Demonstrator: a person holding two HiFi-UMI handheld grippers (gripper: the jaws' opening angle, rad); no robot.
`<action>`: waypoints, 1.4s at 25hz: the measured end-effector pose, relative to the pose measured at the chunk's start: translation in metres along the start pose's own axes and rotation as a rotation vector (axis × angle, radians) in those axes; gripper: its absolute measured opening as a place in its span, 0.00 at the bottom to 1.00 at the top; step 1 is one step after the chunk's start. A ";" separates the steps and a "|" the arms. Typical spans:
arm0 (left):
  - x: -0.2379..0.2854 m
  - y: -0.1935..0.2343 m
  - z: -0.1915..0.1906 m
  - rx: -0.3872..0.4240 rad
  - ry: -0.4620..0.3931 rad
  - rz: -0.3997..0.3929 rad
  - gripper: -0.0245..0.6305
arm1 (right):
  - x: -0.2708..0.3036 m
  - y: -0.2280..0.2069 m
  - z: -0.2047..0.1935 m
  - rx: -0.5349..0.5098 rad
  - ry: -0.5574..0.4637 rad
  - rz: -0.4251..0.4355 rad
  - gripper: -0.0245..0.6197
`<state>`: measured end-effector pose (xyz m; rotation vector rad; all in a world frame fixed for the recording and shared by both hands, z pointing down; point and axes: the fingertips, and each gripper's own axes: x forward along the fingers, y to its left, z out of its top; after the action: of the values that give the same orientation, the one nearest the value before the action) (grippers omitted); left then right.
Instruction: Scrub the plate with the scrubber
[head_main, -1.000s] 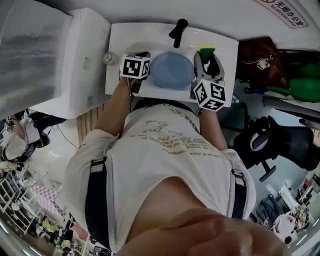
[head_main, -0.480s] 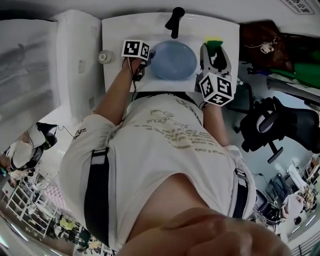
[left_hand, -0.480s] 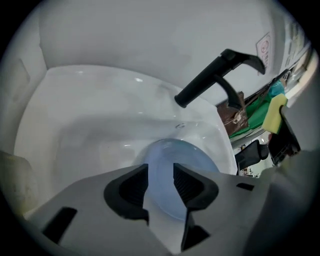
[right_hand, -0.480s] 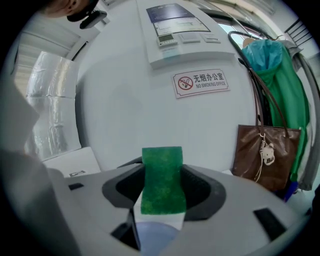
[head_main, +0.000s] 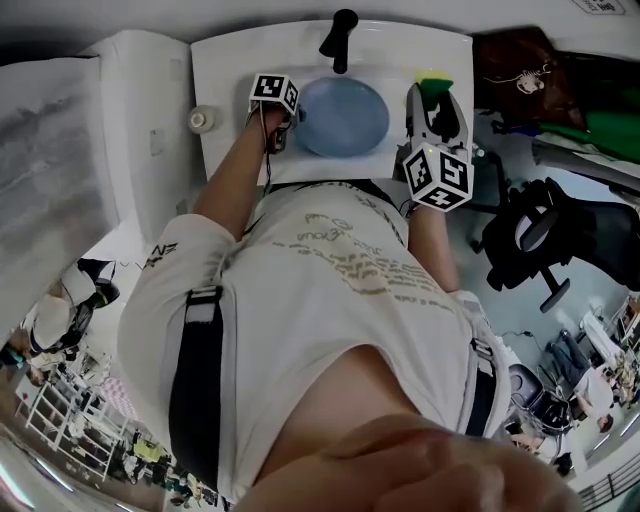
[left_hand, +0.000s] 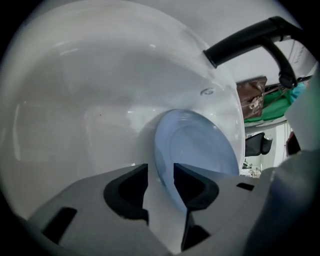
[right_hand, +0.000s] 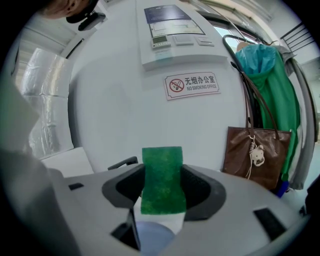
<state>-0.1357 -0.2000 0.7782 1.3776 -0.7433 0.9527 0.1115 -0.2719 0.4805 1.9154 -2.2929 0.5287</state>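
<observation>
Left tongs (left_hand: 161, 168) just opening, blue plate (left_hand: 200, 150) rim between parted jaws.

White wall (right_hand: 125, 110) with no-smoking sign (right_hand: 192, 85), brown bag (right_hand: 255, 155), black office chair (head_main: 545, 245)

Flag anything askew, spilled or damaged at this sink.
Nothing stands out. The blue plate lies whole in the white sink, no spill. The right gripper clamps the green scrubber. The left gripper has just been opening its jaws; the plate's rim shows in the gap, unpinched.
</observation>
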 end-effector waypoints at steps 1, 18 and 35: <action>0.004 0.000 -0.004 0.009 0.029 0.002 0.30 | -0.001 -0.001 0.000 0.001 0.000 -0.004 0.39; -0.005 -0.020 -0.002 -0.231 -0.074 -0.201 0.09 | -0.006 -0.004 -0.002 -0.014 0.008 0.006 0.39; -0.045 -0.106 0.015 -0.027 -0.259 -0.266 0.09 | -0.004 -0.018 -0.056 -0.057 0.281 -0.077 0.39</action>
<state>-0.0605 -0.2145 0.6903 1.5491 -0.7389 0.5613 0.1222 -0.2521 0.5351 1.7674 -2.0291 0.6686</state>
